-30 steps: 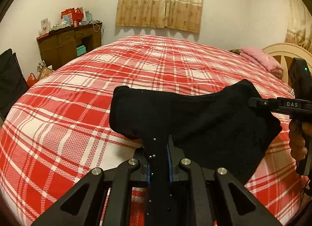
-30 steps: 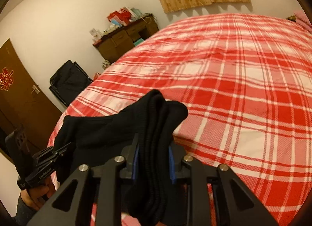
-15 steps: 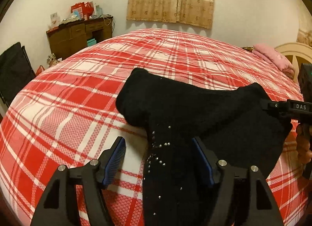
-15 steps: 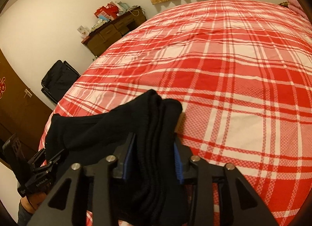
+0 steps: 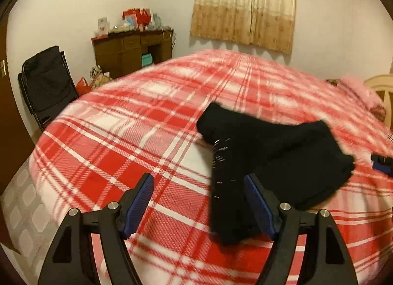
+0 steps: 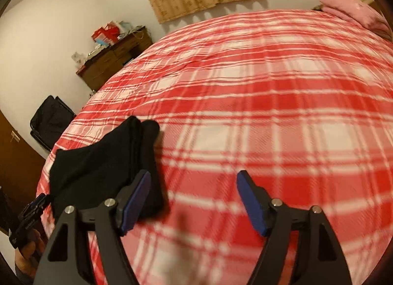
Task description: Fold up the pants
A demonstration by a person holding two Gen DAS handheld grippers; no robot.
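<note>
The black pants [image 5: 265, 152] lie folded in a loose heap on the red plaid bed cover [image 5: 137, 137]. My left gripper [image 5: 199, 201] is open and empty; the pants lie against its right finger and reach right of it. In the right wrist view the pants [image 6: 105, 162] lie at the left, beside the left finger of my right gripper [image 6: 194, 201], which is open and empty over bare bed cover [image 6: 270, 103]. The tip of the right gripper shows at the right edge of the left wrist view [image 5: 382, 165]. The left gripper shows at the lower left of the right wrist view [image 6: 32, 213].
A brown desk [image 5: 132, 51] with boxes on top stands against the far wall. A black folding chair [image 5: 46, 83] stands left of the bed. Pink bedding [image 6: 353, 12] lies at the bed's far right by a cream headboard [image 5: 383, 98]. Beige curtains [image 5: 245, 7] hang behind.
Both grippers have opened and let go of the pants, which now lie on the bed. Both grippers have drawn back, the left one shifting left and the right one shifting right.
</note>
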